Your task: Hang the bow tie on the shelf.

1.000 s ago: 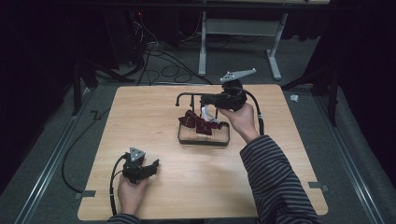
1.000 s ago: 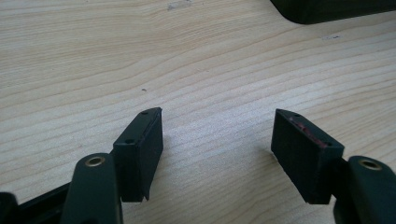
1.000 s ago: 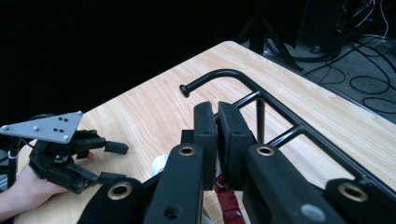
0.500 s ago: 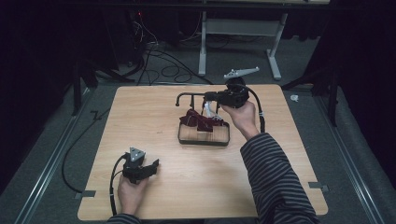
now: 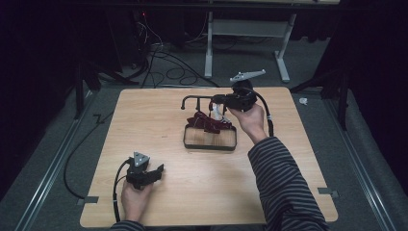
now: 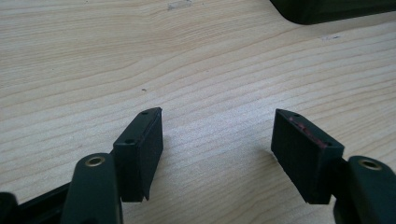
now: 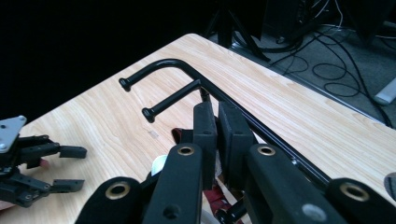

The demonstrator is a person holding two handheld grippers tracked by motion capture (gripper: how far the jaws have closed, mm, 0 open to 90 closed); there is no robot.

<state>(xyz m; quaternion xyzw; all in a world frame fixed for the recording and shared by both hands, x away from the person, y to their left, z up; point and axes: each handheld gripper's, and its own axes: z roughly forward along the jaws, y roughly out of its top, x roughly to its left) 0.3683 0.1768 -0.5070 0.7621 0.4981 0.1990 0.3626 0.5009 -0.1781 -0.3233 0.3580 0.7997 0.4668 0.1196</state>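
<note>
High view: right gripper (image 5: 220,102) sits at upper centre of the frame, over the far edge of a black tray (image 5: 210,146) with a black wire rack (image 5: 195,99) rising behind it. A dark red cloth (image 5: 206,121) lies bunched against the tray's far rim, partly draped below the rack. Something small and white is at the jaw tips; I cannot tell what it is. Left gripper (image 5: 156,171) rests at lower left of the frame on the table (image 5: 144,125), well apart from the tray.

Left gripper view: 2 jaws spread wide, nothing between them, bare wood grain beneath; a dark corner of the tray (image 6: 327,9) at upper right.

Right gripper view: jaws pressed nearly together at frame centre, pinching a thin fold of the red cloth (image 7: 219,193) just beside the rack's bar (image 7: 177,65).

Judgement: cloth is light, limp, non-fragile; it will sag and may snag on the rack's 2 prongs. Best hold is a bunched fold, not a single edge.
</note>
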